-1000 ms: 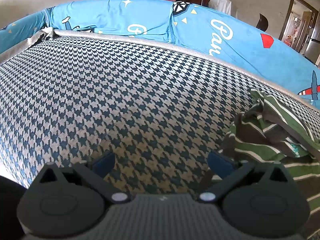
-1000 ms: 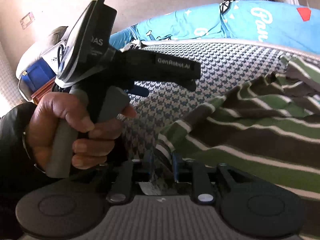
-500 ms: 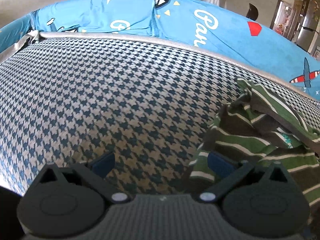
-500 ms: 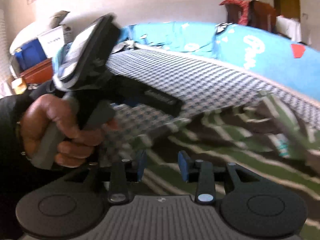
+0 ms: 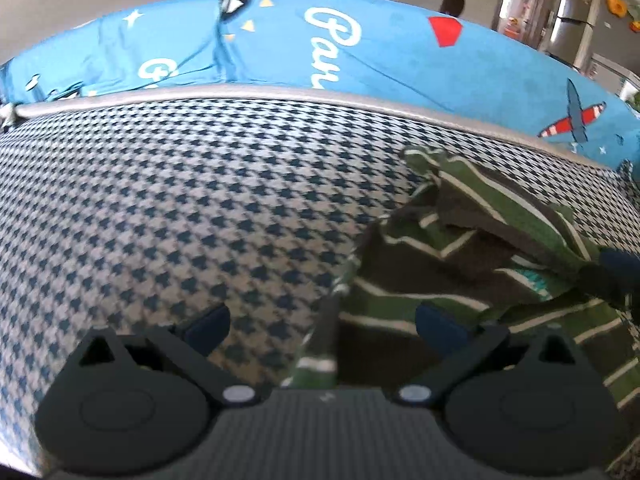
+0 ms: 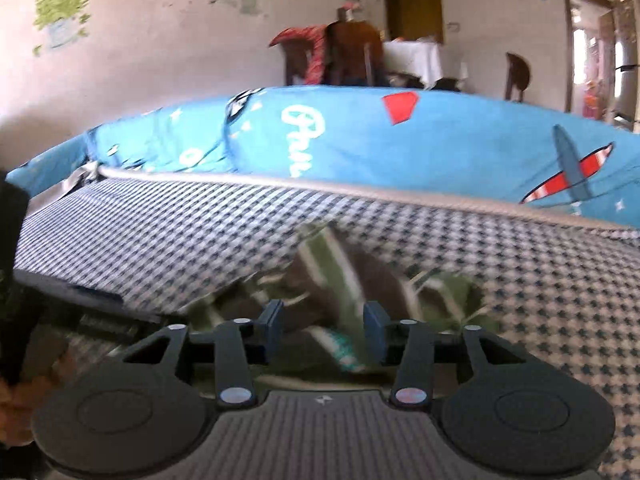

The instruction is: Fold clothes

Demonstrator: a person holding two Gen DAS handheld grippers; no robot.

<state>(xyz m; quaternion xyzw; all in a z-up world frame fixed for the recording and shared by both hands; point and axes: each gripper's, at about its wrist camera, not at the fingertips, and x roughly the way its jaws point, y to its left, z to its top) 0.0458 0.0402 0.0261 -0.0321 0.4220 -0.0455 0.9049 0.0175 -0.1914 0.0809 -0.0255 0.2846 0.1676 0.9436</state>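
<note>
Holding both tools low over the houndstooth cover [image 5: 192,208], we have our left gripper [image 5: 322,326] spread wide with nothing clamped, its pads straddling the near edge of the striped green-and-brown garment [image 5: 460,264], whose hem passes between them. Our right gripper [image 6: 322,326] is likewise parted and grasping nothing, and just ahead of its fingers the same garment [image 6: 344,280] lies crumpled and blurred on the cover [image 6: 560,280]. Farther off, beyond the cover's grey piped edge, we see the bright blue blanket [image 5: 360,48] with its white lettering and aeroplane print.
</note>
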